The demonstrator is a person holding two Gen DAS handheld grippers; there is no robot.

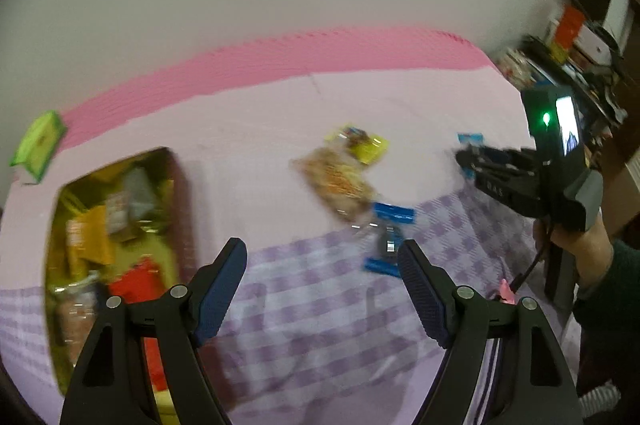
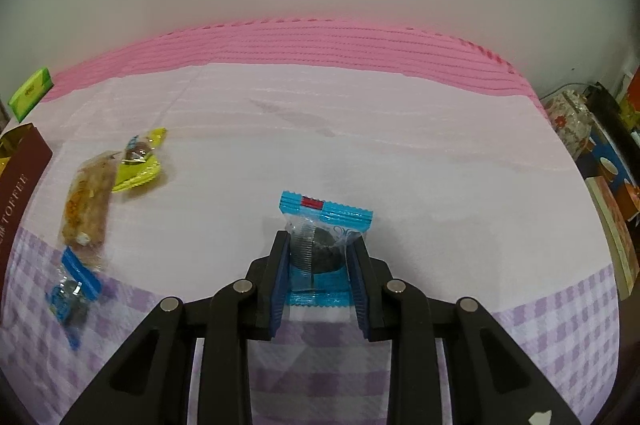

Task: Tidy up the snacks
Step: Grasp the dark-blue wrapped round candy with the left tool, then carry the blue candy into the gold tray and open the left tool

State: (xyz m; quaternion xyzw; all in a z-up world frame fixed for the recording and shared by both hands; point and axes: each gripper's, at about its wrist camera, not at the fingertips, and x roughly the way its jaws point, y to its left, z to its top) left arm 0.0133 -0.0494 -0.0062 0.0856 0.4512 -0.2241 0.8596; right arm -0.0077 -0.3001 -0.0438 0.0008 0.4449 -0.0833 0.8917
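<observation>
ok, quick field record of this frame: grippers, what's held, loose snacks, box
right gripper: shut on blue-wrapped snack, a dark round piece in a clear wrapper with blue ends
left gripper: open, nothing between the fingers
loose snacks: long bar, yellow packet, second blue packet, all on the left part of the cloth
box: open, already holds several snacks, left of the left gripper
surface: pink cloth with a purple checked part nearer the cameras
far left: green pack at the cloth's edge
</observation>
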